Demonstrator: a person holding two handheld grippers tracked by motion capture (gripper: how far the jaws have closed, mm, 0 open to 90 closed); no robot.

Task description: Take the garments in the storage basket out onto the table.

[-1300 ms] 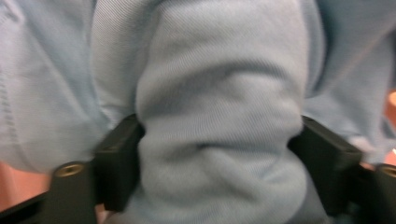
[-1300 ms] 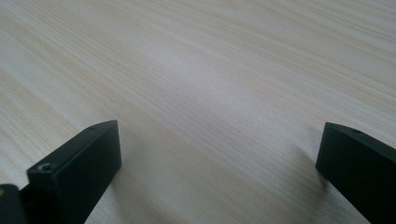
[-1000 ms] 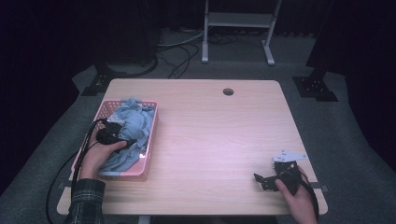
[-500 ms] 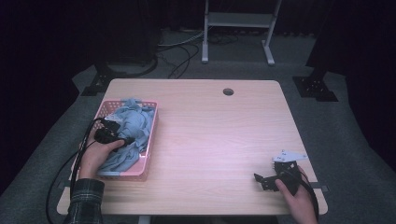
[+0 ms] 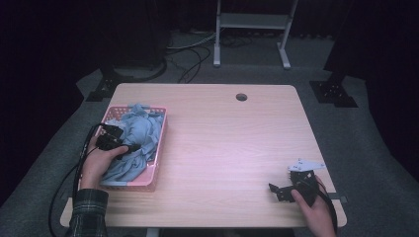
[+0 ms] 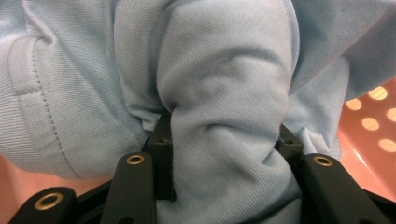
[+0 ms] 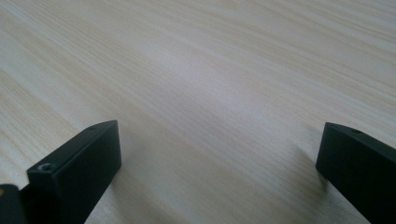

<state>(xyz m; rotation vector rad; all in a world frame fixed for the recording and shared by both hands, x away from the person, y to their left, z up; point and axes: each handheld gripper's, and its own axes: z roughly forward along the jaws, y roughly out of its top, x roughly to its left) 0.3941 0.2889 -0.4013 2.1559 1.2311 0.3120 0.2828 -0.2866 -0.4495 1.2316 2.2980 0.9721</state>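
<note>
While bunched in pink basket [image 5: 159, 143] at table [image 5: 232, 148] left: blue cloth garment [image 5: 141, 136]. Soft, light, floppy; take by thick fold. Left hand-held gripper [image 5: 132, 147] pinching a fold [image 6: 224, 140]. Right hand-held gripper [image 5: 272, 189] spread, w/ nothing between, on table.

A rectangular light wood-grain table [image 5: 227, 148] with rounded corners stands on a grey carpeted floor [image 5: 375, 138]. A small round cable hole [image 5: 241, 97] is cut through the top near the far edge, at about 12 o'clock from the table centre. A pink perforated plastic basket [image 5: 159, 148] rests directly on the top at about 9 o'clock, close to the left edge; its long side runs from near to far. In the right gripper view the wood grain is bare and pale.
</note>
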